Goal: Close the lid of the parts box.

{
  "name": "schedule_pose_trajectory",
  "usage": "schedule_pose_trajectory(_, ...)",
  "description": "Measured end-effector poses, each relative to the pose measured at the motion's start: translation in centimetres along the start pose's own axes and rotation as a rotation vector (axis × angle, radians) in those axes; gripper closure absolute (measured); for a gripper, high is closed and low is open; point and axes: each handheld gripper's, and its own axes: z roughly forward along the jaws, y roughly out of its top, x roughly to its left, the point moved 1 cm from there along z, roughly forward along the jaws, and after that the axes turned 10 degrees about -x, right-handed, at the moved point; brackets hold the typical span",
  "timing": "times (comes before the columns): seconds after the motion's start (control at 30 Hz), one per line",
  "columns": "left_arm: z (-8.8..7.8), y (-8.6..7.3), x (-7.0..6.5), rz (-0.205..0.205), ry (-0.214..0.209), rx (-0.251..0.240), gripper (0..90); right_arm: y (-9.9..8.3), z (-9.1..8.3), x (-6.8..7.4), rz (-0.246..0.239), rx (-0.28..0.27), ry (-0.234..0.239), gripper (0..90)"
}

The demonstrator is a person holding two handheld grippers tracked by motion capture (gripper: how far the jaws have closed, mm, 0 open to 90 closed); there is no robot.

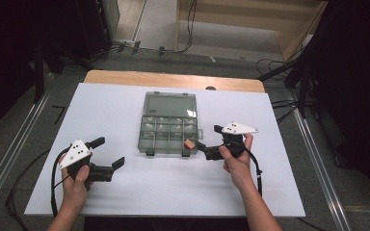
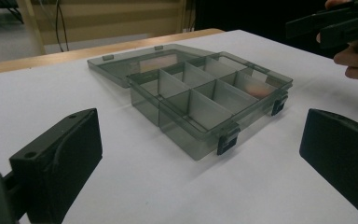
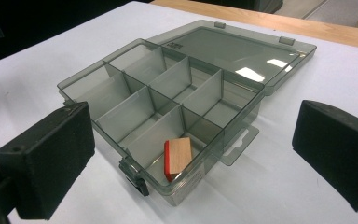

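Observation:
A smoky clear compartment box [image 1: 166, 150] lies open mid-table, its lid [image 1: 169, 105] flat behind it. A small wooden block with a red side [image 1: 189, 144] rests in the near right compartment, tilted against the wall; the block [image 3: 178, 157] sits just ahead of my right gripper [image 3: 193, 126]. That right gripper [image 1: 209, 137] is open beside the box's right front corner, with nothing between its jaws. My left gripper [image 1: 110, 152] is open on the left, apart from the box [image 2: 200, 135]. The other compartments look bare.
A white sheet [image 1: 164, 187] covers the table, with the wooden tabletop [image 1: 173, 79] showing along the far edge. Two black latches [image 2: 227, 139] hang off the box's front wall. Cables lie on the floor beyond the table.

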Motion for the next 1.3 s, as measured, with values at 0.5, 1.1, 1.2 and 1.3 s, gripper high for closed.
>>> schedule_pose_trajectory(0.5, 2.4, 1.0, 0.0, -0.013, -0.048, 0.013, 0.0, 0.3, 0.2, -0.8, 0.028, -0.001, 0.001, 0.0)
schedule_pose_trajectory(1.1, 5.4, 2.0, 1.2, -0.039, -0.067, 0.029, 0.0, 1.1, 0.4, -1.6, 0.050, -0.016, -0.004, 0.0)
schedule_pose_trajectory(1.2, 5.9, 2.1, 1.3, -0.039, -0.069, 0.034, 0.0, 1.1, 0.6, -1.7, 0.054, -0.015, -0.007, 0.0)
schedule_pose_trajectory(1.3, 6.4, 2.3, 1.4, -0.035, -0.074, 0.039, 0.0, 1.0, 0.8, -1.9, 0.062, -0.018, -0.007, 0.0)
